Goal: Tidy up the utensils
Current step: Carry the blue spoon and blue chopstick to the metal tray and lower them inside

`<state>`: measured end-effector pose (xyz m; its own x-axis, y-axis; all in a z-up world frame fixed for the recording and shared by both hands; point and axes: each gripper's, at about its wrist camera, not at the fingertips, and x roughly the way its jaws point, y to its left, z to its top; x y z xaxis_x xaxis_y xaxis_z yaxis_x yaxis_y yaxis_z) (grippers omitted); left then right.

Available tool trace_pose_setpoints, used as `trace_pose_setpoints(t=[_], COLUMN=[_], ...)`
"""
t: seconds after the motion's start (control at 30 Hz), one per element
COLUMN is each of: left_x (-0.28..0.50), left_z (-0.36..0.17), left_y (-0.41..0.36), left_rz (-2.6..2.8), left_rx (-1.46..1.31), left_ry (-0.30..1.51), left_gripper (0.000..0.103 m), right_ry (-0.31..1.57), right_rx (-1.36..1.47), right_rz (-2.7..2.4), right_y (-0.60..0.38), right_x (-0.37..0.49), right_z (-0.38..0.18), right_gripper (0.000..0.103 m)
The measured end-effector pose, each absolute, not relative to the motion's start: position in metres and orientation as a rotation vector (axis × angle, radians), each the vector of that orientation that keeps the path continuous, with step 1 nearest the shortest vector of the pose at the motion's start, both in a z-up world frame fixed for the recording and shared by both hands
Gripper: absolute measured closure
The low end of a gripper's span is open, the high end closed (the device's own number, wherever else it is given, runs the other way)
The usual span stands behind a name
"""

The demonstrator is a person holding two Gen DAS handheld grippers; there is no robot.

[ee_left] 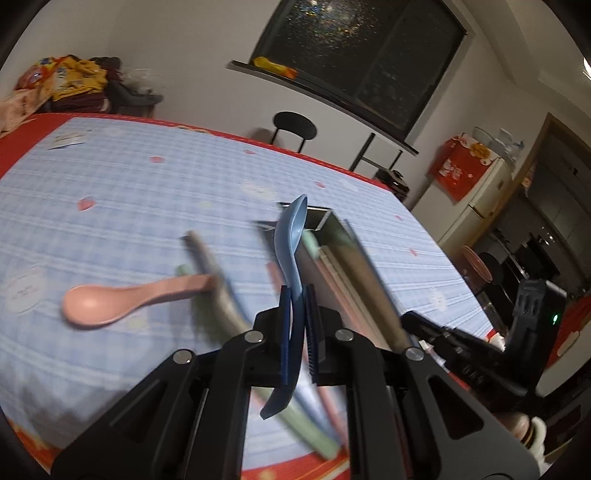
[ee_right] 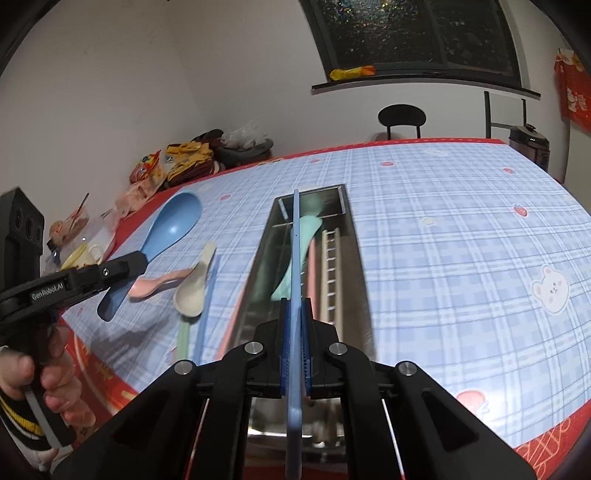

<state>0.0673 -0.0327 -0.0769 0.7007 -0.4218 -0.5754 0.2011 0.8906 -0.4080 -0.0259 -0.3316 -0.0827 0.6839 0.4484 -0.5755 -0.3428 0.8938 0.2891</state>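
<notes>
Above metal tray [ee_right: 264, 236], right gripper [ee_right: 294, 306] jaws clamp thin blue utensil [ee_right: 295, 258]; left gripper [ee_left: 294, 295] jaws grip glossy blue spoon [ee_left: 291, 236]

We are seeing even indoor light, a dark window [ee_right: 417, 33], motion blur smearing the counter [ee_left: 110, 192] in the left view, and fisheye bending at the edges.

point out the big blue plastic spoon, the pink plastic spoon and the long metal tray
big blue plastic spoon [ee_right: 173, 221], right wrist view, on its bowl
pink plastic spoon [ee_left: 88, 304], left wrist view, on its bowl
long metal tray [ee_right: 354, 243], right wrist view, on its right wall
</notes>
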Motion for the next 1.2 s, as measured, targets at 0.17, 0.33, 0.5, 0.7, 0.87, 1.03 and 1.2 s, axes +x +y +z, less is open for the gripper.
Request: trace_pose_setpoints(t=[0.17, 0.33, 0.5, 0.7, 0.87, 1.03, 1.2], left_x=[0.095, 0.122, 0.138, 0.150, 0.160, 0.170, 0.177], left_z=[-0.072, -0.074, -0.081, -0.091, -0.095, -0.100, -0.106], left_y=[-0.063, -0.078, -0.088, -0.099, -0.106, -0.110, -0.116], left_rz=[-0.373, -0.354, -0.325, -0.273, -0.237, -0.196, -0.172], left_rx=[-0.363, -0.422, -0.450, -0.425, -0.419, -0.451, -0.434], left_ry=[0.732, 0.751, 0.769, 0.788, 0.795, 0.808, 0.823], left_gripper=[0.092, 0.092, 0.092, 0.092, 0.091, 0.091, 0.091], right_ry=[0.674, 0.665, 0.686, 0.690, 0.697, 0.709, 0.716], right_rx=[0.202, 0.249, 0.248, 0.258, 0.259, 0.264, 0.268], right_rz=[0.427, 0.420, 0.426, 0.420, 0.424, 0.424, 0.428], right_y=[-0.341, -0.350, -0.348, -0.349, -0.348, -0.348, -0.347], right_x=[-0.013, 0.000, 0.005, 0.007, 0.008, 0.009, 0.010], right_z=[-0.086, -0.090, -0.097, -0.099, -0.101, -0.102, -0.103], right_gripper=[0.097, 0.097, 0.097, 0.097, 0.097, 0.097, 0.097])
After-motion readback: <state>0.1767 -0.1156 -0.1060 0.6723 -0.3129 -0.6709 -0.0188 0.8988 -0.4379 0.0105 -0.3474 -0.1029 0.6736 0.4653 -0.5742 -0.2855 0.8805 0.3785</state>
